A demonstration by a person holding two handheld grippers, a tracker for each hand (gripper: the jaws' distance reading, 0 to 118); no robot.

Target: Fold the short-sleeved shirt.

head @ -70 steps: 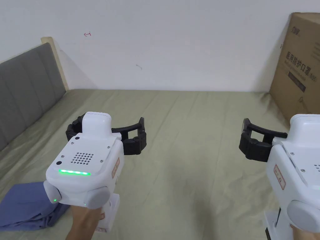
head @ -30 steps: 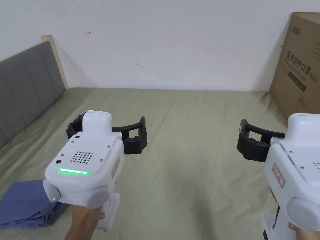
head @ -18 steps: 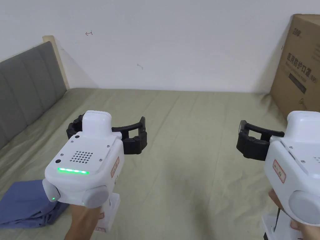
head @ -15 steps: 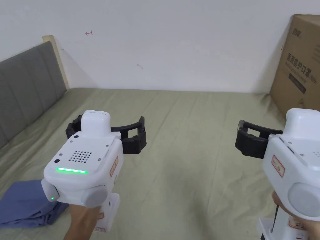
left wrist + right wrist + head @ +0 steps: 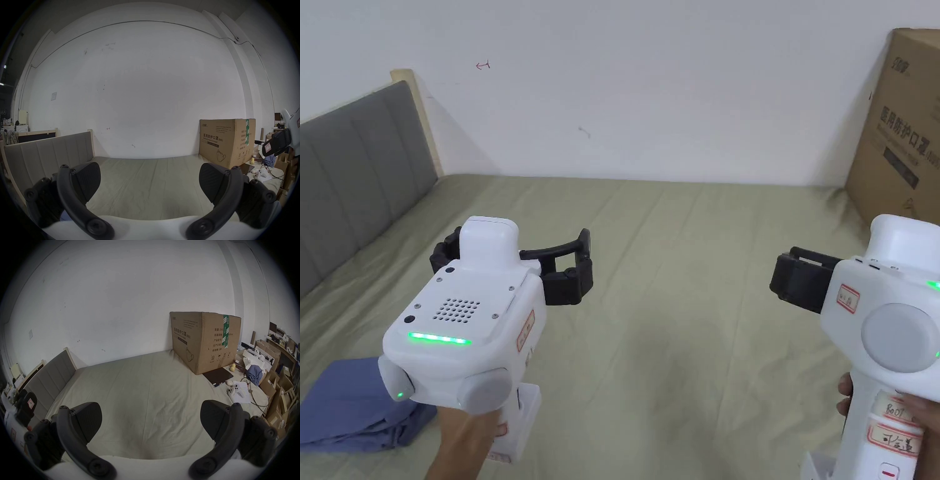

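Head view: left gripper (image 5: 512, 262) held above the bed (image 5: 675, 325), jaws spread wide, gripping nothing. Right gripper (image 5: 800, 284) held above the bed's right part, near the box (image 5: 900, 137); jaw gap partly hidden here. Blue shirt (image 5: 350, 406) bunched on the bed's near left corner, below and left of the left gripper, apart from both.

Left gripper view: own jaws (image 5: 149, 183) wide apart over bare sheet; headboard (image 5: 48, 155) at the bed's left, box at the bed's far right corner.

Right gripper view: own jaws (image 5: 151, 420) wide apart, empty, above the bed's middle; box on the bed's far right corner, dark pad (image 5: 217, 376) just in front of it.
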